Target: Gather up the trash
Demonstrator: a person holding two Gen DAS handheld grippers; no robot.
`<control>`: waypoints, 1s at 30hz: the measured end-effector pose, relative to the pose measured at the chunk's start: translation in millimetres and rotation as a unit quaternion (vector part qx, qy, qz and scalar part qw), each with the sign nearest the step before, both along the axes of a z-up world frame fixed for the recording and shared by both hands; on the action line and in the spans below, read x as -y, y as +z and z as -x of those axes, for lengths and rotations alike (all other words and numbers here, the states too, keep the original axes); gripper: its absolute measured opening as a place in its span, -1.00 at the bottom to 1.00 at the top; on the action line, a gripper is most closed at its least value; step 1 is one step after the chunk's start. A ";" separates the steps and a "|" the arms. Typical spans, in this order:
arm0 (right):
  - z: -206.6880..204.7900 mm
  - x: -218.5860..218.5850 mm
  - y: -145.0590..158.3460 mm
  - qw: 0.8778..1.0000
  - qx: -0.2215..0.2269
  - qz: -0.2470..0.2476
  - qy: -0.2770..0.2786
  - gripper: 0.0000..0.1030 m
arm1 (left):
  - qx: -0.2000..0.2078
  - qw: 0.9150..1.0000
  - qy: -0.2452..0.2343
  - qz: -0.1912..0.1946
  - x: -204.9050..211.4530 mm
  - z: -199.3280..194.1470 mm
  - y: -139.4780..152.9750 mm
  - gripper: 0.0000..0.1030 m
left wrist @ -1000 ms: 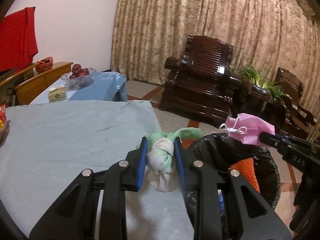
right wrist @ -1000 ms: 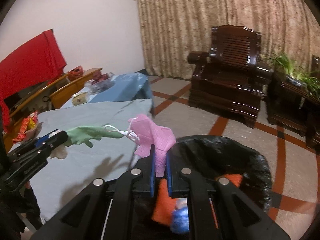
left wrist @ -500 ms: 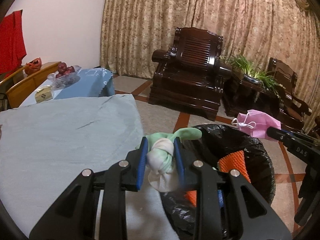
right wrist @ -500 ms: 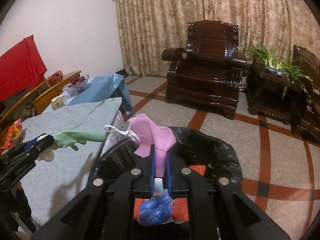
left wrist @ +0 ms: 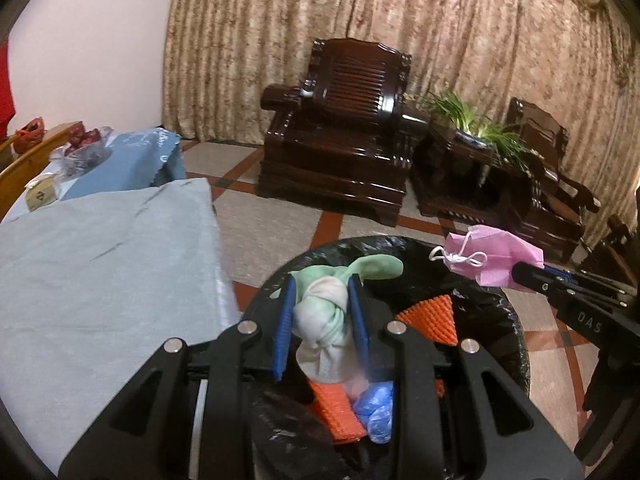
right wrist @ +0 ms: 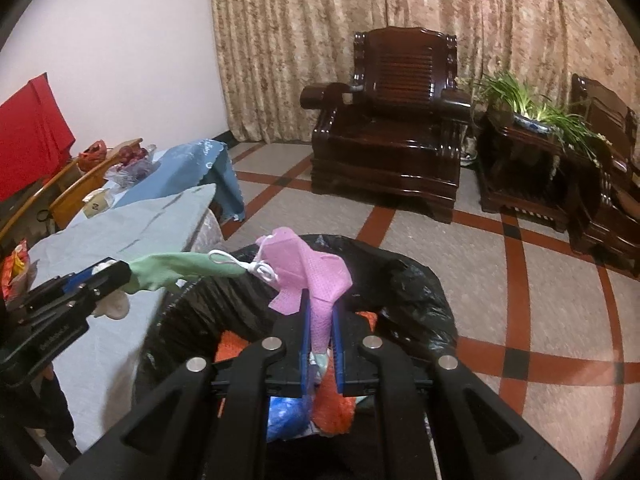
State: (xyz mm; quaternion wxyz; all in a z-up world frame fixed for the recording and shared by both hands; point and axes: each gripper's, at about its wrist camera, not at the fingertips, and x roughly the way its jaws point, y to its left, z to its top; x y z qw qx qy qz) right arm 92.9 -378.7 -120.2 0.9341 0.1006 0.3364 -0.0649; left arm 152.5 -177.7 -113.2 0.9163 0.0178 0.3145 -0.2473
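Black plastic lines the trash bin (left wrist: 508,320), and it already has rubbish in it: an orange mesh piece (left wrist: 432,316) and a crumpled blue glove (left wrist: 376,408) lie at the bottom. So part of the collecting looks done, and the two pieces I carry are what I can see left; the grey-clothed counter (left wrist: 100,264) shows nothing else loose in these views (its far left edge is mostly out of frame).

My left gripper (left wrist: 320,320) has its jaws closed partway, clamping a knotted green and white rubber glove (left wrist: 324,316) by its bunched middle, with one green finger sticking out toward the far rim. It hangs over the near part of the bin's mouth, just past the counter edge.

My right gripper (right wrist: 320,340) has its jaws nearly shut, pinching a pink face mask (right wrist: 312,276) by a fold, its white ear loop dangling to the left. That one sits above the bin opening too.

Both pieces seem ready to be dropped, I judge; neither has been let go yet.
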 end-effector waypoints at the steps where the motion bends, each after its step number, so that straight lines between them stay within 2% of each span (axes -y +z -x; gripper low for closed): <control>1: 0.3 1.6 -1.2 1.000 -0.001 0.000 -0.002 -0.82 | 0.000 1.000 -0.003 -0.001 2.7 -0.4 -2.1 -0.50; 10: -8.3 13.6 -13.7 1.000 -0.013 -0.001 -0.011 -0.81 | -0.005 1.000 -0.028 -0.006 25.0 -9.2 -22.2 -0.50; 17: -13.1 20.3 -21.3 1.000 -0.023 -0.004 -0.014 -0.81 | -0.012 0.999 -0.037 -0.011 32.6 -18.0 -27.2 -0.48; 18: -14.4 20.6 -22.5 1.000 -0.024 -0.004 -0.013 -0.72 | -0.012 0.999 -0.038 -0.011 33.3 -18.8 -27.1 -0.43; 19: -15.5 20.3 -23.4 1.000 -0.027 -0.002 -0.012 -0.64 | -0.012 0.999 -0.037 -0.010 32.9 -19.5 -26.2 -0.27; 21: -18.1 19.9 -26.4 0.999 -0.035 -0.002 -0.010 -0.39 | -0.011 0.999 -0.038 -0.003 31.6 -20.1 -23.8 -0.15; 23: -18.2 19.0 -29.1 0.999 -0.039 -0.002 -0.006 -0.23 | -0.010 0.999 -0.041 0.001 27.5 -19.5 -20.3 0.02; 25: -16.4 18.2 -30.0 0.999 -0.039 0.001 -0.005 0.14 | -0.006 0.999 -0.040 0.005 22.2 -17.8 -16.6 0.23; 26: -14.1 17.6 -30.1 0.999 -0.037 0.000 -0.004 0.23 | -0.005 0.999 -0.040 0.007 17.3 -17.0 -14.0 0.28; 28: -10.4 16.0 -28.7 1.000 -0.031 -0.001 -0.002 0.57 | -0.002 0.999 -0.037 0.005 10.0 -15.0 -10.1 0.57; 30: -6.0 12.3 -25.7 1.000 -0.027 -0.001 0.001 0.73 | 0.004 0.999 -0.032 0.005 0.7 -11.3 -5.2 0.66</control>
